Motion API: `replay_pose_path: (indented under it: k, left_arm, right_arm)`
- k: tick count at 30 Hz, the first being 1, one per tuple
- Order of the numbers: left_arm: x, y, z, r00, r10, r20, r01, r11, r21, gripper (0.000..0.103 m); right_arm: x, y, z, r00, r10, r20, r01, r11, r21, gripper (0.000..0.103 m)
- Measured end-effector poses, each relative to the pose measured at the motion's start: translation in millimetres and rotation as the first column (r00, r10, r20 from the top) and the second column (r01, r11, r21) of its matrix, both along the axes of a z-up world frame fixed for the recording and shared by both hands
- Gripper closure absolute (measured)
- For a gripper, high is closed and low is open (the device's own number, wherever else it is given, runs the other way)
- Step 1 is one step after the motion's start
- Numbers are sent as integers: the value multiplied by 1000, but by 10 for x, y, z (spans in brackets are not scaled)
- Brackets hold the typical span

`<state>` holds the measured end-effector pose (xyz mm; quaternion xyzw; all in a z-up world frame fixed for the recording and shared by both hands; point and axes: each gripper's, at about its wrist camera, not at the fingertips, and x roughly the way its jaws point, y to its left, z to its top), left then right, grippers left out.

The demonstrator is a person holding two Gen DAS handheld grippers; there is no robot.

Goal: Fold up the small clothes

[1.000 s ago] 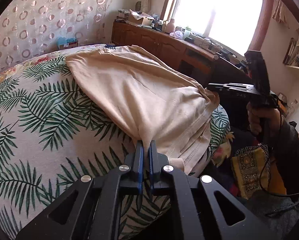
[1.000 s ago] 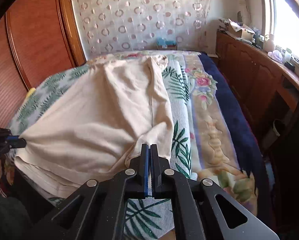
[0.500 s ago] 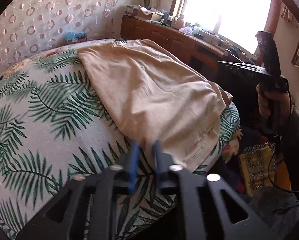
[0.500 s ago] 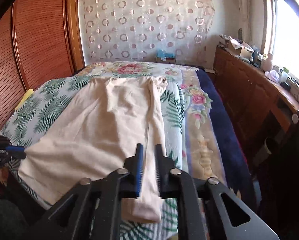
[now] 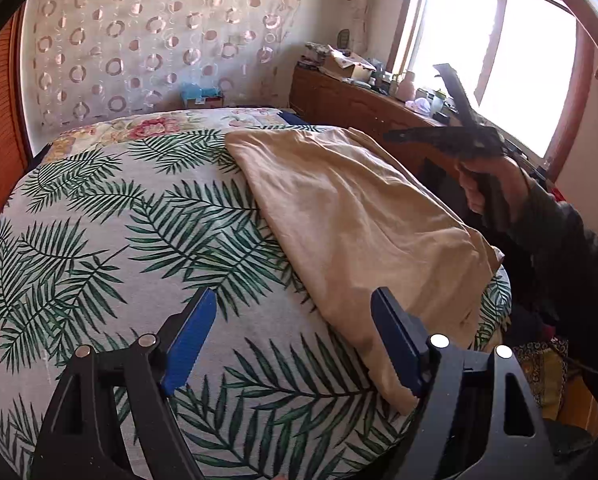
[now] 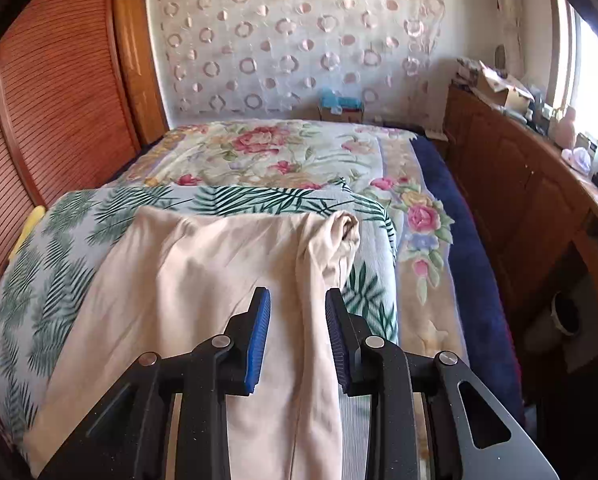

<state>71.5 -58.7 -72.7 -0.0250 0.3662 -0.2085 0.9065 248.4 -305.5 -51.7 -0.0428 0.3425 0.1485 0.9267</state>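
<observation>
No legible writing. Left hand-held gripper (image 5: 293,338) — jaws wide, holding nothing; beige garment (image 5: 351,216) lies ahead-right on the leaf-print bed (image 5: 111,240), its near corner behind the right finger. Right hand-held gripper (image 6: 298,336) — jaws moderately open, empty, over the garment's folded edge; near hem cut off. Only the left view shows the person's hand (image 5: 487,184); only the right shows the wardrobe door (image 6: 55,96).

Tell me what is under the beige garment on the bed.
The beige garment lies on the palm-leaf bedspread, which shows on all visible sides of it. Both grippers are open above it. Whatever lies directly beneath the cloth is covered and cannot be seen.
</observation>
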Motion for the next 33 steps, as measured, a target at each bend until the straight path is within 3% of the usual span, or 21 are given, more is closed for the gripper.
replay_pose_path:
  k: [5, 6, 7, 8, 10, 13, 16, 19, 23, 25, 33]
  left_arm:
    - [-27, 52, -61, 1000, 10, -8, -10, 1000, -8, 23]
    - [-32, 57, -76, 1000, 9, -11, -9, 1000, -7, 23]
    - [-30, 57, -83, 1000, 8, -14, -8, 1000, -4, 23]
    - [-29, 52, -95, 1000, 4, -18, -4, 1000, 0, 23]
    - [-43, 34, -116, 1000, -4, -20, 4, 1000, 6, 23]
    - [-63, -2, -139, 1000, -16, -23, 16, 1000, 3, 23]
    - [-65, -54, -155, 999, -30, -29, 30, 1000, 6, 23]
    - [-77, -120, -162, 999, -38, -30, 38, 999, 21, 23]
    - [-83, -187, -163, 999, -44, -30, 46, 998, 34, 23]
    - [-77, -208, -164, 999, -44, -30, 45, 998, 37, 23]
    - [-62, -269, -187, 998, -48, -41, 50, 997, 51, 23]
  right_arm:
    - [560, 56, -185, 991, -50, -123, 53, 998, 29, 74]
    - [623, 74, -209, 990, -52, -132, 56, 998, 30, 79]
    - [685, 78, -225, 989, -44, -142, 50, 998, 37, 97]
    - [722, 67, -223, 989, -55, -139, 60, 998, 32, 100]
    - [753, -38, -162, 982, -159, -99, 161, 987, 5, 99]
    - [755, -186, -100, 972, -212, -104, 215, 977, 15, 99]
    - [640, -198, -31, 976, -208, -69, 205, 977, -53, 81]
    - [336, -176, 52, 988, -154, -33, 152, 987, -44, 79]
    - [-260, -197, 27, 997, -79, 11, 79, 996, -38, 59]
    - [-562, -238, -46, 999, -46, 13, 46, 998, -49, 55]
    - [-1505, -611, -281, 999, -19, -29, 19, 1000, 15, 55]
